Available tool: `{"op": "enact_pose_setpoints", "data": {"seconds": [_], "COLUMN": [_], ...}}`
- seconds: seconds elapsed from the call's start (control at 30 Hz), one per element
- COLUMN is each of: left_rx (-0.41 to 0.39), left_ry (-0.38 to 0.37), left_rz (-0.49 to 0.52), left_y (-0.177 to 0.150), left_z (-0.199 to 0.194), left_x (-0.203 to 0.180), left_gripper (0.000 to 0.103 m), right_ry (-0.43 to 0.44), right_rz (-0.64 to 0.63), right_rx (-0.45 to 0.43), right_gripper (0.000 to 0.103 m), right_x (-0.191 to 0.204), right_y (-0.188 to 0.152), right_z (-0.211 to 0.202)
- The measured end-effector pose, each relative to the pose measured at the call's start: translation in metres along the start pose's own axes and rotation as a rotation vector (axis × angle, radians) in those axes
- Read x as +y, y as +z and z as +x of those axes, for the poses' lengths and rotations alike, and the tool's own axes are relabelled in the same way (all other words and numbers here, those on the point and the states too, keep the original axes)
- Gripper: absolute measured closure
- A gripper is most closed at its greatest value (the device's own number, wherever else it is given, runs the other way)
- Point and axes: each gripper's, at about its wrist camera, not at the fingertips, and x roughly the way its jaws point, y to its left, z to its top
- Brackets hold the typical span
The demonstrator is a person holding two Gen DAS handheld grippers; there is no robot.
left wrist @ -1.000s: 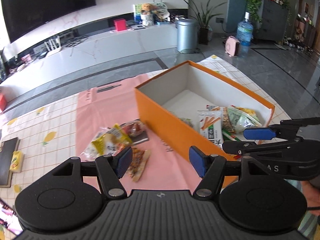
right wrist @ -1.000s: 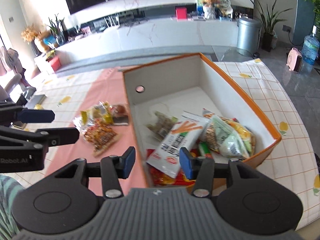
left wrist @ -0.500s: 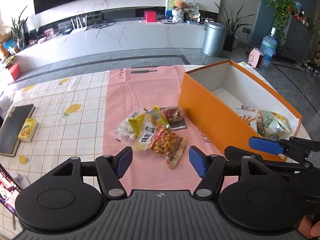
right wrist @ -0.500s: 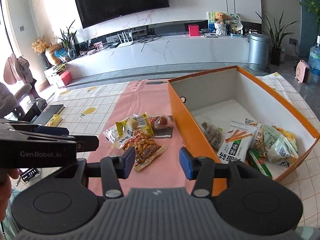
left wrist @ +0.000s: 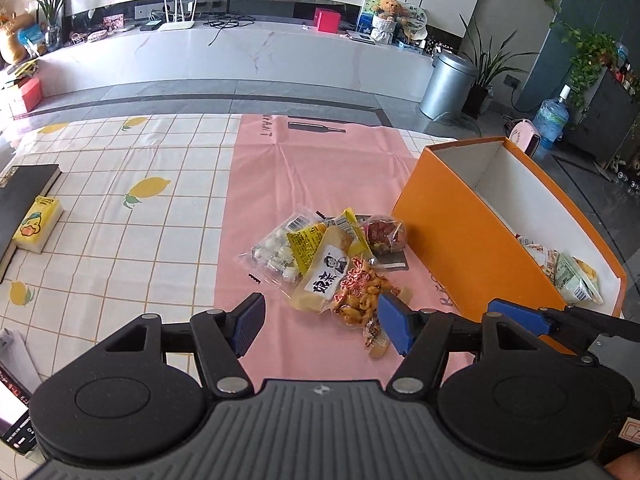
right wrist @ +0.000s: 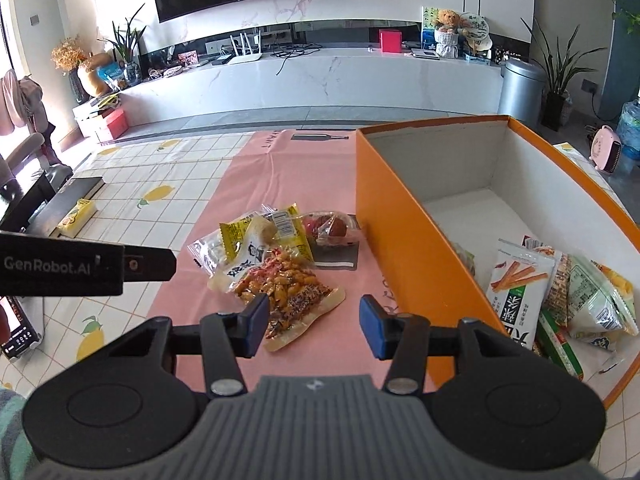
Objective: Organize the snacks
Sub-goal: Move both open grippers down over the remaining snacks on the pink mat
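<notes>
Several loose snack packs lie in a pile on the pink runner (left wrist: pixel 320 168): an orange peanut pack (left wrist: pixel 360 296) (right wrist: pixel 288 288), a pale yellow pack (left wrist: pixel 326 276), a clear pack of white sweets (left wrist: pixel 274 254) and a red-fruit pack (left wrist: pixel 384 234) (right wrist: pixel 328 226). An orange box (left wrist: pixel 452 236) (right wrist: pixel 404 240) to their right holds several packs (right wrist: pixel 560 284). My left gripper (left wrist: pixel 322 324) is open and empty, just short of the pile. My right gripper (right wrist: pixel 314 324) is open and empty, near the peanut pack.
A black book (left wrist: pixel 20 196) and a yellow carton (left wrist: pixel 38 224) lie at the table's left edge. A phone (right wrist: pixel 16 320) sits at the near left. Beyond the table are a white counter, a bin (left wrist: pixel 448 84) and plants.
Both grippers have swung left and back from over the orange box toward the loose snack pile. Both stay open and empty.
</notes>
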Motion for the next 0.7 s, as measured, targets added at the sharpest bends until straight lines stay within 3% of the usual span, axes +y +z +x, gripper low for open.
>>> {"op": "enact_pose_setpoints", "data": {"seconds": [0.37,0.7], "left_rx": [0.009,0.017], "left_ry": [-0.042,-0.052], "left_rz": [-0.074,-0.096], "left_y": [-0.003,-0.013], "left_z": [0.031,0.052], "left_x": [0.017,0.028], "left_gripper": [0.028,0.031], "right_ry": [-0.006,0.033], "right_rz": [-0.043,-0.083], "right_rx": [0.037,0.018], "right_gripper": [0.062,0.066], "right_x": [0.002,0.001], "right_y": [0.002,0.007], "right_z": [0.043,0.064]}}
